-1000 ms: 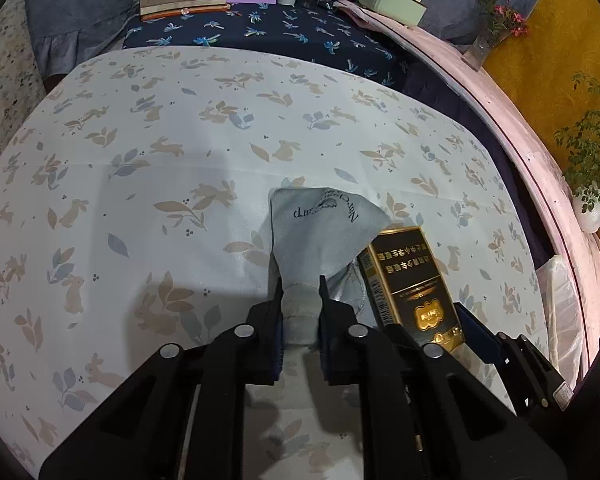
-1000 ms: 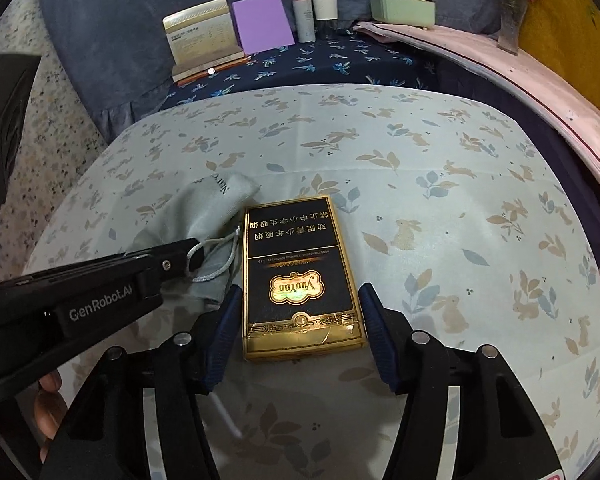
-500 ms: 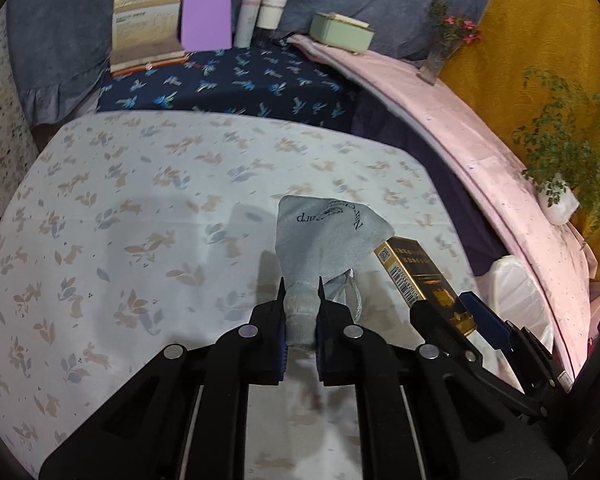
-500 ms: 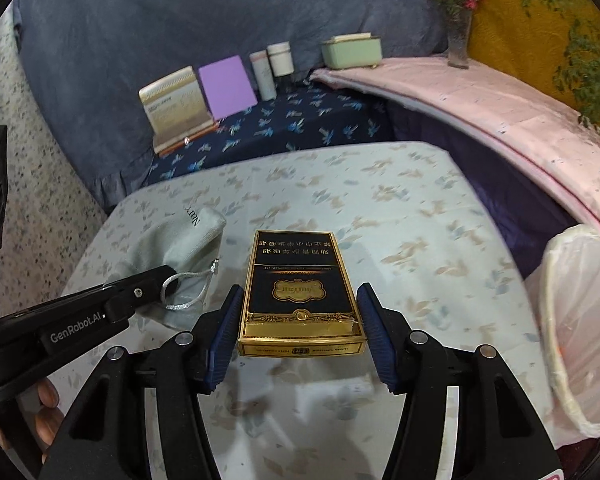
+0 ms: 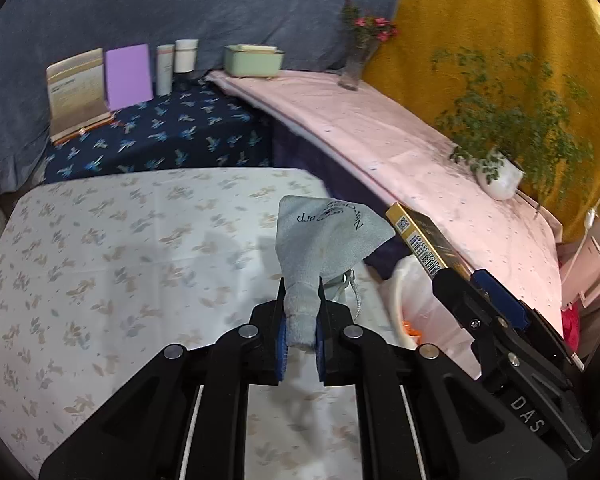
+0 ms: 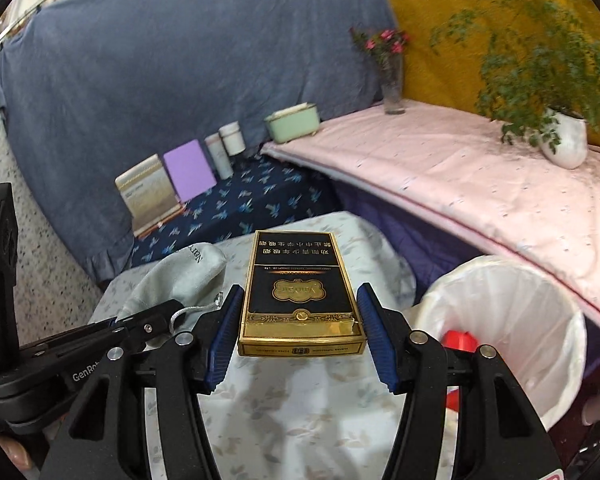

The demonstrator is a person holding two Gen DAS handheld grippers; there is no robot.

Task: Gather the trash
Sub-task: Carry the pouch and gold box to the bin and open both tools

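Trash in transit: a black-and-gold cigarette box (image 6: 301, 294) clamped in the right gripper (image 6: 300, 330) and a grey drawstring pouch (image 5: 324, 236) pinched by the left gripper (image 5: 300, 330), both above the floral table (image 5: 120, 248); neither has reached the lined bin (image 6: 508, 312), which already holds something red.

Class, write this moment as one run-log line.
left gripper: shut on grey drawstring pouch | right gripper: shut on cigarette box | lined trash bin: nearby

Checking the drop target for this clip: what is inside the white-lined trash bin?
In the right wrist view, the white-lined trash bin holds something red near its rim; the right gripper covers the rest. The left wrist view shows orange bits.
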